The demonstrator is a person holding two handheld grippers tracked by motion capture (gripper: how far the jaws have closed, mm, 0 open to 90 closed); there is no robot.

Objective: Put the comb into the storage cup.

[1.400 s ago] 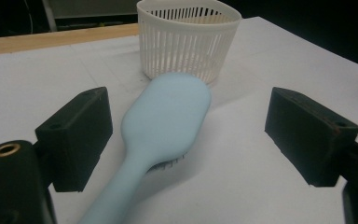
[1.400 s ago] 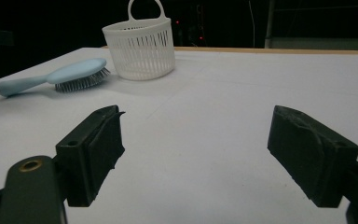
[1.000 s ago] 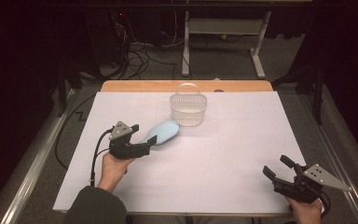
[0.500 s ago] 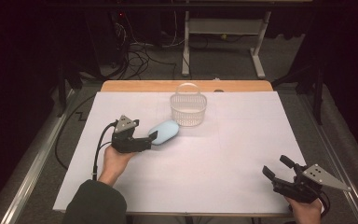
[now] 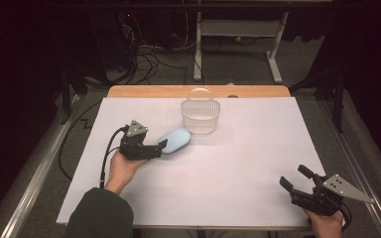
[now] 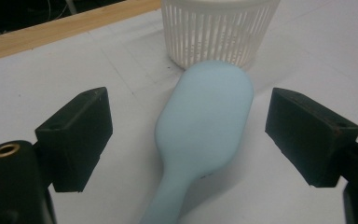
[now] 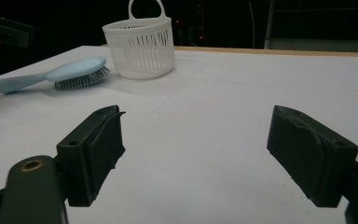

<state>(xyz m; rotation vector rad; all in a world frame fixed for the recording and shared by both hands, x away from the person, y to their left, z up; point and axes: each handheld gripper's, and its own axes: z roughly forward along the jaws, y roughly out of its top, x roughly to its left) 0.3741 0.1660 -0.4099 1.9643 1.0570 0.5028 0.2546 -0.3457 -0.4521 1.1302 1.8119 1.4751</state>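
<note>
A light blue hairbrush [image 5: 175, 140] lies bristles down on the white table [image 5: 228, 173], its head close to a white slatted basket [image 5: 200, 116]. My left gripper [image 5: 161, 147] is open at the brush's handle end. In the left gripper view the brush [image 6: 205, 121] runs up between the two black pads [image 6: 81, 135], with a gap on each side, and the basket [image 6: 214, 32] stands just beyond it. My right gripper [image 5: 293, 177] rests open and empty near the front right corner. From the right gripper [image 7: 196, 149] view, the brush [image 7: 74, 70] and basket [image 7: 140, 46] are far off at the left.
A wooden strip [image 5: 198, 91] edges the table's far side. Beyond it are a dark floor, cables [image 5: 144, 59] and a white desk frame [image 5: 238, 39]. A black cable [image 5: 106, 153] trails from the left gripper. Bare white surface spans the middle and right.
My left gripper has swung level and slid right, so its open jaws now flank the brush's handle end. The brush, basket and right gripper have stayed put.
</note>
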